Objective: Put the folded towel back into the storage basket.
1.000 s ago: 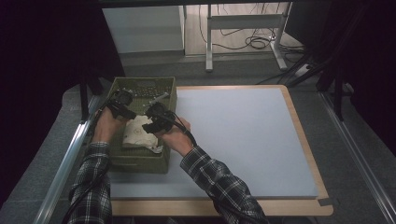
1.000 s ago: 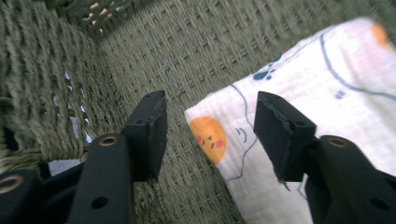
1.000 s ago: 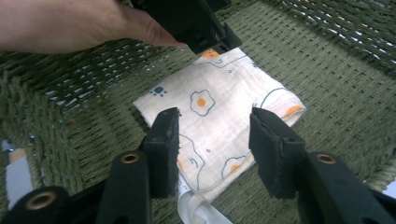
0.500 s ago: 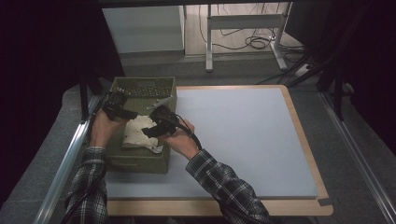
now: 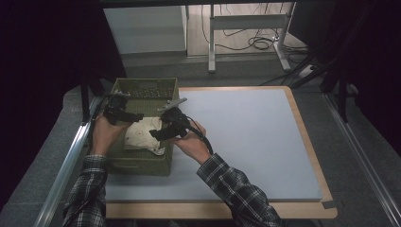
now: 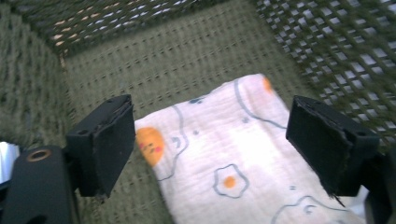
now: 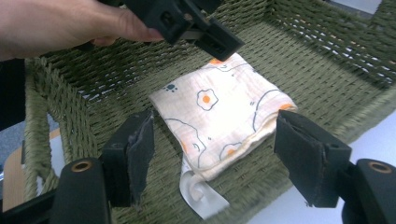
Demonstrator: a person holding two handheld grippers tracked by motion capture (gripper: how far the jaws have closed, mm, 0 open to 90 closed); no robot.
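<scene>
An olive woven basket (image 5: 144, 86) stands at the table's left side. On its floor lies a folded cream cloth (image 5: 141, 135) printed with fried eggs, a white tag (image 7: 201, 194) sticking out at one corner. My left gripper (image 5: 118, 113) hovers over the cloth's far-left edge. Its jaws have just been opening and now stand open around the cloth (image 6: 224, 154) without touching it. My right gripper (image 5: 164, 131) hangs above the near-right corner, its jaws also just opened and clear of the cloth (image 7: 219, 116). The left gripper (image 7: 205, 32) also appears in the right gripper view.
A blue-grey mat (image 5: 246, 137) with a wooden border covers the table to the right of the basket. A metal rail (image 5: 71, 156) runs along the left edge. Table legs and cables (image 5: 255, 42) lie on the floor beyond.
Both grippers have pulled a little back and up from the cloth and their jaws have spread. More of the cloth now shows, resting in the basket.
</scene>
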